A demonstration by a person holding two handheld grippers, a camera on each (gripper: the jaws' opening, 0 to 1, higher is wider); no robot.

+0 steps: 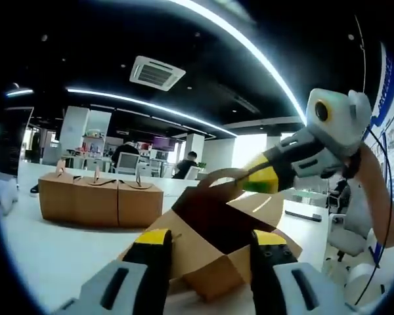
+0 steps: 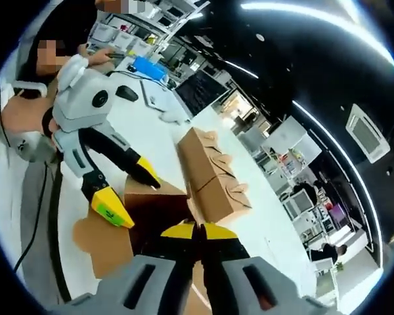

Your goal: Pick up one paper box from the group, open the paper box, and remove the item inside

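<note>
Paper box [image 1: 213,243] lies opened, inside dark; left tongs [image 1: 210,239] spread, right tongs [image 2: 197,228] pinching its flap

Grey-white grippers [image 1: 210,252] with black jaws tipped yellow, one green-labelled.

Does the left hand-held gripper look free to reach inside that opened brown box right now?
Probably yes. The left hand-held gripper is open, straddling the opened paper box, whose dark inside lies bare between its jaws. The right hand-held gripper is shut on a flap, pulling it aside. What lies inside cannot be told.
</note>
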